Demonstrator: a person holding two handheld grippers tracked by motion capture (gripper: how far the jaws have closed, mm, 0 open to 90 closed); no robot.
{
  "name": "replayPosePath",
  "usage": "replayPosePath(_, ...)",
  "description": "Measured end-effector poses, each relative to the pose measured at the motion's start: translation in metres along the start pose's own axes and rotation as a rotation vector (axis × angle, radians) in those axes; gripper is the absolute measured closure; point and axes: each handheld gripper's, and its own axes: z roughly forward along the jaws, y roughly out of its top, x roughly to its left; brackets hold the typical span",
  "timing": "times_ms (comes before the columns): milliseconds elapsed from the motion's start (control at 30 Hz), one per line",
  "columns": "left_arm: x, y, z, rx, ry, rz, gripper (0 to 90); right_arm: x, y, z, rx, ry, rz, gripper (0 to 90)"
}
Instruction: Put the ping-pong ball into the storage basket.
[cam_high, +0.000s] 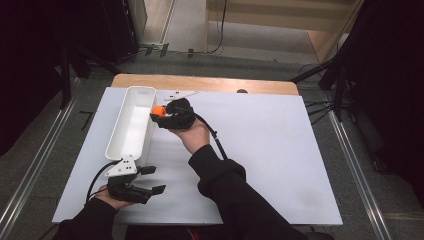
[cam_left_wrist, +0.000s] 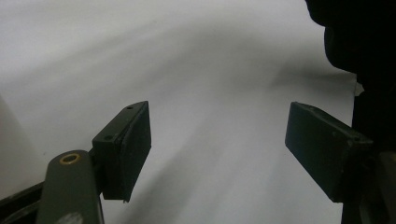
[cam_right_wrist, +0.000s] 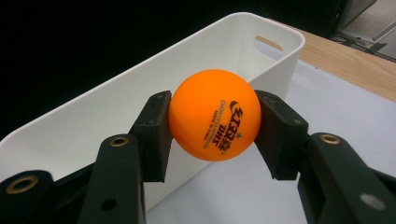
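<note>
An orange ping-pong ball (cam_right_wrist: 214, 114) with dark printed lettering is clamped between the two black jaws of my right gripper (cam_right_wrist: 214, 126). In the high view the ball (cam_high: 158, 110) and right gripper (cam_high: 161, 114) hang just beside the right rim of a long white bin (cam_high: 131, 125), near its far end. The bin (cam_right_wrist: 140, 102) is open-topped with a slot handle in its end wall. My left gripper (cam_high: 152, 180) rests low near the table's front left edge, jaws wide apart. Between those jaws (cam_left_wrist: 217, 149) lies only bare white table.
A white sheet (cam_high: 280, 150) covers the table, with a wooden strip (cam_high: 205, 82) at the far edge. A small white flat part (cam_high: 177, 93) lies beyond the bin. Dark stands and cables flank the table on the floor.
</note>
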Motion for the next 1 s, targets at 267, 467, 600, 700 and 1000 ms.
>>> replayPosePath(267, 0.002, 0.000, -0.002, 0.004, 0.005, 0.000, 23.1, 0.005, 0.003, 0.009, -0.007, 0.008, -0.002, 48.5)
replayPosePath(467, 0.001, 0.000, -0.002, 0.000, 0.004, -0.001, 23.1, 0.008, 0.007, 0.013, 0.000, 0.019, -0.017, 48.5)
replayPosePath(600, 0.002, 0.000, -0.002, 0.003, 0.002, -0.001, 23.1, 0.009, 0.012, 0.017, -0.004, 0.028, -0.018, 48.5)
replayPosePath(700, 0.002, 0.000, -0.002, 0.003, 0.002, -0.001, 23.1, 0.010, 0.013, 0.020, -0.001, 0.033, -0.019, 48.5)
replayPosePath(1000, 0.001, 0.000, -0.002, -0.001, -0.002, -0.005, 23.1, 0.014, 0.014, 0.032, -0.006, 0.056, -0.011, 48.5)
